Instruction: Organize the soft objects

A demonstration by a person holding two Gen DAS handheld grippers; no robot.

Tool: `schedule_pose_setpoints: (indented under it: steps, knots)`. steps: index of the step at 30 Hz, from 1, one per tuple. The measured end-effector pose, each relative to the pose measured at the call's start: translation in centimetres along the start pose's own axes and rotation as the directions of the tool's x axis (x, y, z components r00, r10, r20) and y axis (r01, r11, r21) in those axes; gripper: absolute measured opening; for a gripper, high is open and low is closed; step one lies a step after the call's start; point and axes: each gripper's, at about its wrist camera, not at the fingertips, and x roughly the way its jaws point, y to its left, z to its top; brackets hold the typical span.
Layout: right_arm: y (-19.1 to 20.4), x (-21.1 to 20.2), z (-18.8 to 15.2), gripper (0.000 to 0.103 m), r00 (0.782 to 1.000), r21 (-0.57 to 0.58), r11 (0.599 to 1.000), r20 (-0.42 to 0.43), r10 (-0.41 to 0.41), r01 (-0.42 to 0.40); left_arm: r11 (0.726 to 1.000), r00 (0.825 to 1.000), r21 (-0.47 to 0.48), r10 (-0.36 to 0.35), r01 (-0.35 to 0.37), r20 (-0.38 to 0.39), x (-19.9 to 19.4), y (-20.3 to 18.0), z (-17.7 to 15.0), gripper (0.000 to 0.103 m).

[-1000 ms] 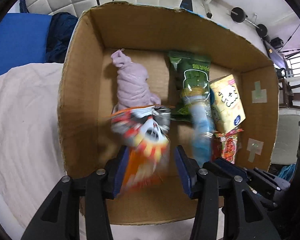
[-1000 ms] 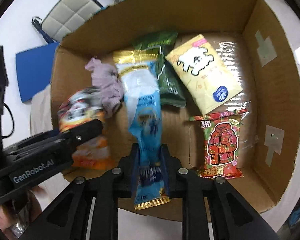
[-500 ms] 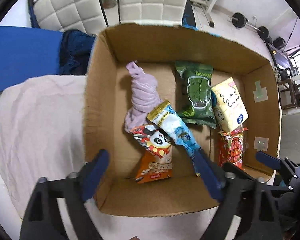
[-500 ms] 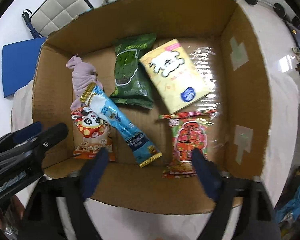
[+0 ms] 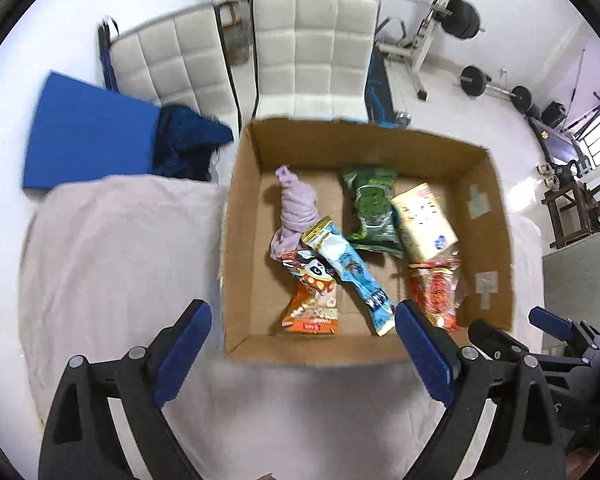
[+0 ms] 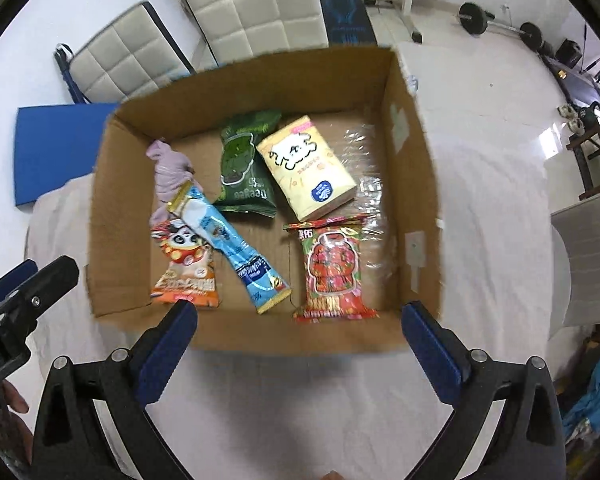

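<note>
An open cardboard box (image 6: 414, 184) sits on a table draped in a pale, slightly wrinkled cloth (image 6: 480, 208), and all the soft things lie on its floor. Along the box's left wall, a twisted lilac cloth (image 6: 170, 172) reaches toward the far left corner; its near end is overlapped by a long, glossy blue packet (image 6: 230, 242) lying diagonally, which also crosses the top of an orange panda-print bag (image 6: 186, 268) resting against the near left edge. In the middle, toward the far wall, lies a crinkly dark green pouch (image 6: 244, 164), touching a boxy yellow pack (image 6: 306, 168) just to its right. A red snack bag (image 6: 332, 270) lies by the near wall, right of centre, partly on a strip of shiny clear tape (image 6: 370, 184). The left gripper (image 5: 300, 344) hangs above the box's near left corner with its blue pads spread wide and nothing between them; the right gripper (image 6: 300, 340) hovers over the near edge, likewise spread and empty. Beyond the table stand two quilted white chairs (image 6: 256, 4), a blue mat (image 6: 52, 152) on the white floor, and barbell weights (image 6: 500, 26).
</note>
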Motion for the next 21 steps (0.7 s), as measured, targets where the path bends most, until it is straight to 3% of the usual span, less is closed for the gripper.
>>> schedule_pose_setpoints:
  steps: [7,11,15,21]
  knots:
    - [-0.7,-9.7,-5.7,0.103,0.992,-0.04,0.999,0.128,-0.001,0.006,0.998,0.991,0.019,-0.062,0.06,0.117,-9.4,-1.4,-4.1,0.094]
    - [-1.5,-15.4,-9.4,0.103,0.982,-0.04,0.999,0.189,0.015,-0.008,0.999,0.984,0.022,-0.048,0.045,0.172,-13.5,-2.0,-6.8,0.094]
    - [-2.1,-19.4,-12.2,0.103,0.976,-0.036,0.999,0.213,0.046,-0.039,0.999,0.976,0.025,-0.052,0.047,0.21,-17.0,-2.7,-9.1,0.094]
    - [-2.5,-23.8,-15.9,0.103,0.973,-0.04,0.999,0.23,0.024,-0.015,0.999,0.969,0.008,-0.054,0.053,0.241,-20.6,-3.3,-11.5,0.094]
